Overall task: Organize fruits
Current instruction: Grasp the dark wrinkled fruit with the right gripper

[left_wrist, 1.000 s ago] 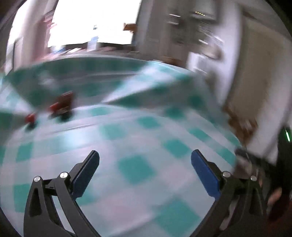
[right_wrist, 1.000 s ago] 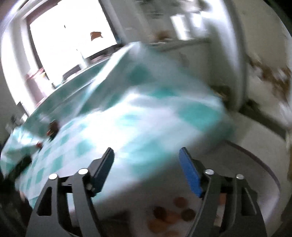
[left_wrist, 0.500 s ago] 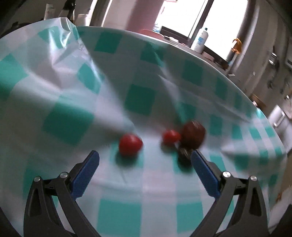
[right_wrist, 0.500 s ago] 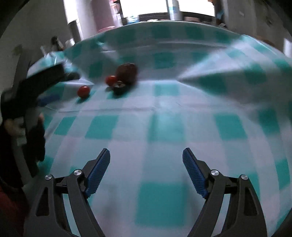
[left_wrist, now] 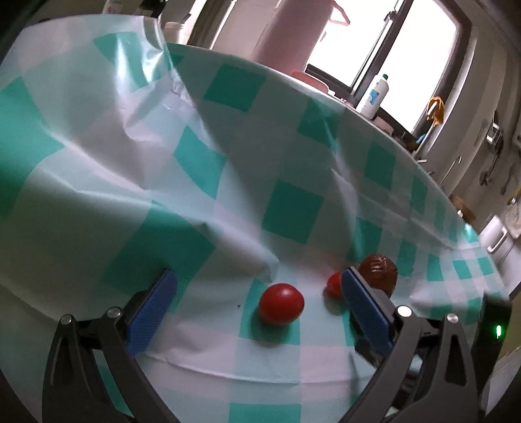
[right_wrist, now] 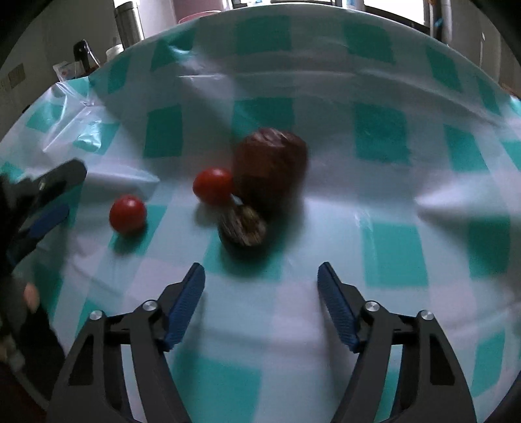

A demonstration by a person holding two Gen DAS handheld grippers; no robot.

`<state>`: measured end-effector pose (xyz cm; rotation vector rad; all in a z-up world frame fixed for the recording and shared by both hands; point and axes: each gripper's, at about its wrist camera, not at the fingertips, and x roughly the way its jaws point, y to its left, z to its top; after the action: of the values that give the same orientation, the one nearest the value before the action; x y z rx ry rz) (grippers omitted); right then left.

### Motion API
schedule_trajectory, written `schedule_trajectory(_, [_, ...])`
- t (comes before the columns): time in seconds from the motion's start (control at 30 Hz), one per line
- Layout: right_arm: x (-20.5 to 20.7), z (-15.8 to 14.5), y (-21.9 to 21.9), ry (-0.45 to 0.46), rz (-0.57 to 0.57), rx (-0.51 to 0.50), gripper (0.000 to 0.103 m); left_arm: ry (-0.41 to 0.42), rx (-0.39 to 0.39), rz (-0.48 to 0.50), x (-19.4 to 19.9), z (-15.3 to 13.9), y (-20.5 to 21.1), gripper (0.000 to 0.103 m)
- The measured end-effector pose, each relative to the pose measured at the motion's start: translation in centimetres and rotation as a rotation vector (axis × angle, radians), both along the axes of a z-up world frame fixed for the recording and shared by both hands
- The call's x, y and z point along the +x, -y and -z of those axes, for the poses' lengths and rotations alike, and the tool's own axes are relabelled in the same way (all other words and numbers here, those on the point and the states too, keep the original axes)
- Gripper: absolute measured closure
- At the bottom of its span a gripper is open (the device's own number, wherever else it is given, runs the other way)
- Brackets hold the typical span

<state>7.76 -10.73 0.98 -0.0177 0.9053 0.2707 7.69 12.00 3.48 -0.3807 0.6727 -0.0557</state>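
Two red tomatoes, a big brown wrinkled fruit and a small dark round fruit lie close together on the green-checked tablecloth (right_wrist: 384, 136). In the right wrist view the left tomato (right_wrist: 127, 213) sits apart. The second tomato (right_wrist: 213, 186) touches the brown fruit (right_wrist: 270, 162), with the dark fruit (right_wrist: 242, 226) just in front. My right gripper (right_wrist: 260, 270) hovers short of the dark fruit, its jaws closing with nothing between them. My left gripper (left_wrist: 257, 279) is open, and the near tomato (left_wrist: 281, 307) lies between its fingers, untouched. Its right finger hides part of the second tomato (left_wrist: 333, 284) and the brown fruit (left_wrist: 377, 271).
The cloth rises in stiff folds (left_wrist: 162, 84) at the far left. Beyond the table's far edge stand a white bottle (left_wrist: 374, 97) and a pink container (left_wrist: 293, 35). A metal flask (right_wrist: 128, 19) stands behind the table. My left gripper (right_wrist: 49, 195) shows at the left edge.
Both views swung from blurred table edge and room onto the fruits. Both grippers have come closer to them. The right jaws now stand narrower than half a second ago.
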Motion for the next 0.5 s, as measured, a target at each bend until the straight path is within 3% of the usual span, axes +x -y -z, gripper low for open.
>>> schedule_trajectory(0.13, [1.6, 0.0, -1.4, 0.013, 0.002, -0.042, 0.046, -0.012, 0.095, 0.017, -0.1, 0.1, 1.4, 0.002])
schedule_trajectory(0.27, [1.2, 0.0, -0.8, 0.031, 0.013, -0.080, 0.065, -0.025, 0.084, 0.023, 0.0, 0.2, 1.4, 0.002])
schedule_trajectory(0.33, [0.8, -0.1, 0.1, 0.034, 0.036, -0.084, 0.065, -0.039, 0.081, 0.029, 0.1, 0.4, 1.4, 0.002])
schedule_trajectory(0.5, [-0.2, -0.4, 5.1, 0.043, 0.145, 0.072, 0.065, -0.058, 0.132, 0.051, 0.4, 0.8, 2.5, 0.002])
